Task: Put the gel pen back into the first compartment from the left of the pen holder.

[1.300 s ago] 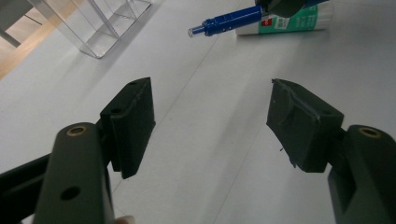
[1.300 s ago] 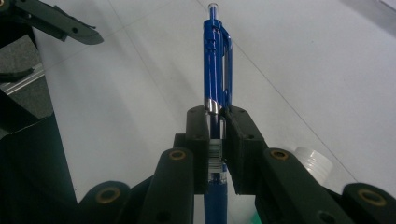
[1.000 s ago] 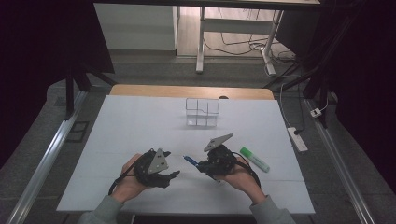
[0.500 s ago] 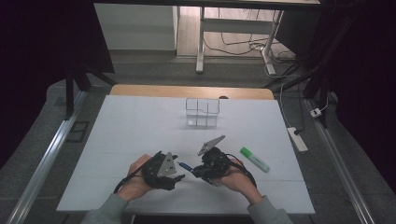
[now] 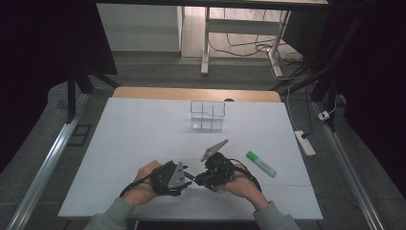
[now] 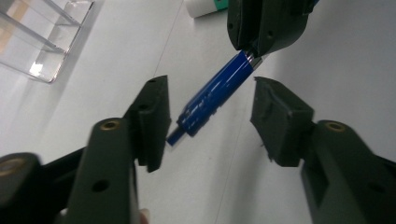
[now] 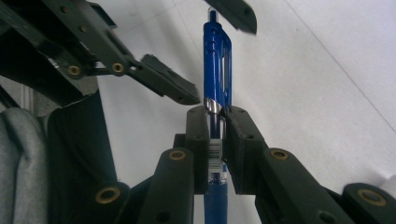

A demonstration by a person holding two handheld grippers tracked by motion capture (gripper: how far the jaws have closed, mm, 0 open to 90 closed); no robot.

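A white table takes the middle of the high view, with a wooden edge along its far side. On the far half of the table stands a clear plastic organizer with several compartments; the left gripper view shows it too, at the upper left. A green highlighter lies on the right part of the table, well apart from the organizer. On the grey floor to the right lies a white power strip. Behind the table stand white desk legs with loose cables near them.
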